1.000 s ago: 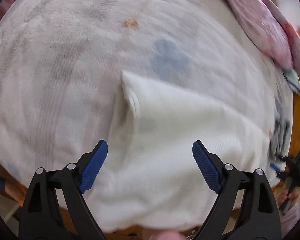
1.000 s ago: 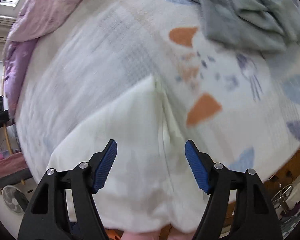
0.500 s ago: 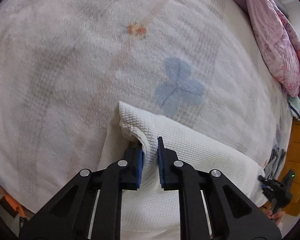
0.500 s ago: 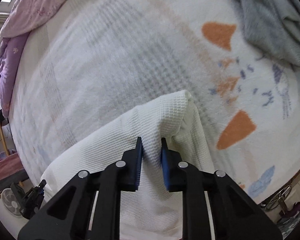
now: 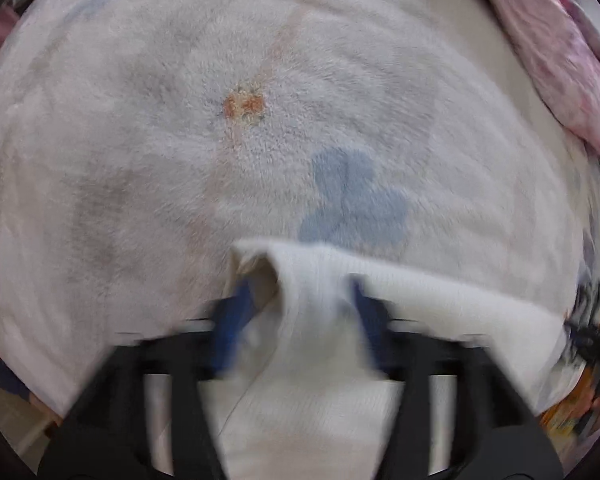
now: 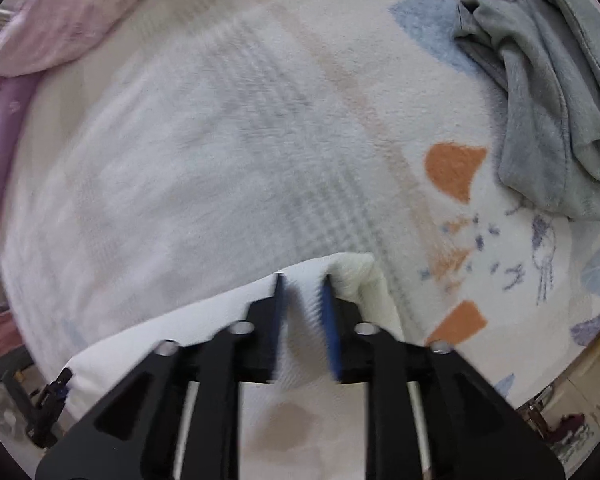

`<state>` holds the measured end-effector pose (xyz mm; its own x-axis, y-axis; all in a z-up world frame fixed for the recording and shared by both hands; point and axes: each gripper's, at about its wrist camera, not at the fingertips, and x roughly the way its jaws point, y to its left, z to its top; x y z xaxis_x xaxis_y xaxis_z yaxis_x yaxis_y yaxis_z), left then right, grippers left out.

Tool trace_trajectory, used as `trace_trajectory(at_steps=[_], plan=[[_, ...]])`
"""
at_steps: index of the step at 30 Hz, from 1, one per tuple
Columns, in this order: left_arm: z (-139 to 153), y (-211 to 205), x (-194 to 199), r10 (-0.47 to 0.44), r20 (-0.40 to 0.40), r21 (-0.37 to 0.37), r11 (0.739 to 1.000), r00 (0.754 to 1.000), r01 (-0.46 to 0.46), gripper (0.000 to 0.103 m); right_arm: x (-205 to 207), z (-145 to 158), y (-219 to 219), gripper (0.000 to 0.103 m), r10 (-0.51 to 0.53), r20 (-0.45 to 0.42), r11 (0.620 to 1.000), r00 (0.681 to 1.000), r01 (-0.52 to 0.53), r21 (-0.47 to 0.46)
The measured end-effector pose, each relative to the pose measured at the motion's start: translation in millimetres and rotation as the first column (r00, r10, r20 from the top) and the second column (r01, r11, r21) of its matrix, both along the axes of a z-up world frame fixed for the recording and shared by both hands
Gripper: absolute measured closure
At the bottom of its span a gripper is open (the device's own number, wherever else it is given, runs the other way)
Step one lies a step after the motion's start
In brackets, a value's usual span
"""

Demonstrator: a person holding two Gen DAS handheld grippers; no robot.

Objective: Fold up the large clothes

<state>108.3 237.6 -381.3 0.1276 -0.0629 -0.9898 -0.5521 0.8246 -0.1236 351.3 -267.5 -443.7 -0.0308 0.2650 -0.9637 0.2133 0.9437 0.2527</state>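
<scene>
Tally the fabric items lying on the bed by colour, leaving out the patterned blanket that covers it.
White: 1, the white garment at the near edge
Grey: 1, the crumpled grey garment
Pink: 1, the pink quilt bunched at the far side
Total: 3

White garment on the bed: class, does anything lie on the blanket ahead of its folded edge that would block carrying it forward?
Nothing visible blocks the white garment. The grey clothes lie far right; the pink quilt lies at the blanket's edge.
</scene>
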Motion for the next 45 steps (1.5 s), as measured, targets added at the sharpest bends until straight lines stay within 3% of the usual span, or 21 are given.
trace_trajectory(at_steps=[1,2,4,7,10,12,13,14,15,18,22,25,27,28,29,30,32,34,37,40,45], plan=[[8.1,-4.0,-12.2,-0.016,-0.008,0.034,0.999,1.0,0.016,0.028,-7.7,9.3,-3.1,0.028,0.007,0.022,1.0,1.0,-0.006,-0.02],[11.9,-7.4,-24.5,-0.022,-0.024,0.041,0.999,0.999,0.023,0.028,-20.6,20.6,-8.1,0.02,0.012,0.051,0.998,0.999,-0.009,-0.062],[11.2,-12.7,-47.3,-0.01,-0.067,0.018,1.0,0.998,0.011,0.028,-47.6,30.6,-19.9,0.02,0.03,0.059,0.996,0.998,-0.025,-0.085],[-4.3,-19.1,-96.6,0.069,-0.161,-0.036,0.996,0.985,-0.076,0.028,-96.0,21.0,-44.5,0.02,-0.025,-0.046,0.994,0.999,0.02,-0.109],[-26.5,-18.8,-147.7,0.232,-0.215,-0.128,0.956,0.949,-0.263,0.029,-156.9,1.0,-74.7,0.02,-0.179,-0.161,0.984,0.971,0.174,-0.042],[-37.2,-13.8,-168.3,0.342,-0.204,-0.197,0.903,0.917,-0.381,0.041,-184.1,-12.8,-84.6,0.035,-0.266,-0.218,0.961,0.939,0.276,0.018],[-41.0,-11.5,-174.4,0.376,-0.199,-0.223,0.882,0.905,-0.416,0.07,-195.5,-22.3,-86.6,0.056,-0.31,-0.257,0.939,0.915,0.337,0.066],[-45.1,-8.6,-179.5,0.408,-0.196,-0.251,0.858,0.891,-0.448,0.086,-200.5,-29.4,-85.4,0.076,-0.331,-0.287,0.921,0.899,0.374,0.109],[-44.4,-6.8,-181.3,0.427,-0.184,-0.257,0.848,0.885,-0.463,0.087,-204.6,-37.5,-83.4,0.083,-0.353,-0.314,0.892,0.881,0.418,0.172],[-32.6,-11.4,-179.1,0.381,-0.161,-0.241,0.88,0.911,-0.41,0.093,-199.6,-40.0,-79.8,0.098,-0.363,-0.271,0.906,0.892,0.405,0.119],[-19.2,-13.5,-189.3,0.365,-0.163,-0.223,0.891,0.916,-0.395,0.097,-214.5,-41.6,-85.2,0.099,-0.378,-0.306,0.902,0.873,0.422,0.09],[-20.2,-22.9,-194.9,0.31,-0.168,-0.189,0.922,0.936,-0.339,0.096,-223.5,-43.5,-96.8,0.099,-0.36,-0.304,0.922,0.882,0.386,0.028],[-26.4,-31.4,-196.2,0.248,-0.202,-0.154,0.947,0.947,-0.281,0.092,-226.1,-51.0,-105.8,0.096,-0.381,-0.316,0.916,0.869,0.401,0.001],[-28.2,-34.3,-194.8,0.217,-0.228,-0.141,0.957,0.949,-0.253,0.08,-224.1,-53.3,-107.2,0.086,-0.38,-0.335,0.916,0.862,0.402,-0.007],[-27.1,-37.2,-191.8,0.171,-0.263,-0.11,0.972,0.949,-0.206,0.054,-220.3,-50.5,-106.3,0.082,-0.365,-0.344,0.925,0.865,0.38,-0.023],[-22.8,-38.7,-190.2,0.145,-0.269,-0.08,0.982,0.952,-0.172,0.046,-218.3,-43.0,-105.5,0.082,-0.348,-0.323,0.933,0.88,0.358,-0.032],[-1.9,-40.7,-182.0,0.088,-0.237,0.007,0.996,0.967,-0.089,0.044,-206.5,-10.0,-98.8,0.082,-0.264,-0.194,0.964,0.945,0.256,-0.069],[17.6,-41.3,-175.2,0.054,-0.185,0.058,0.997,0.981,-0.043,0.052,-199.1,20.5,-82.0,0.082,-0.178,-0.064,0.982,0.982,0.174,-0.072],[42.2,-47.3,-153.4,-0.01,-0.067,0.064,0.998,0.998,0.014,0.086,-180.0,51.0,-43.1,0.082,-0.027,0.073,0.999,0.997,0.025,0.026],[46.6,-70.6,-115.0,-0.06,0.042,0.04,0.998,0.997,0.058,0.09,-150.6,53.5,25.2,0.082,0.155,0.133,0.982,0.979,-0.167,0.085],[12.9,-119.8,-27.4,-0.204,0.113,0.015,0.979,0.973,0.203,0.091,-102.1,32.4,146.7,0.082,0.345,0.179,0.913,0.922,-0.373,0.163]])
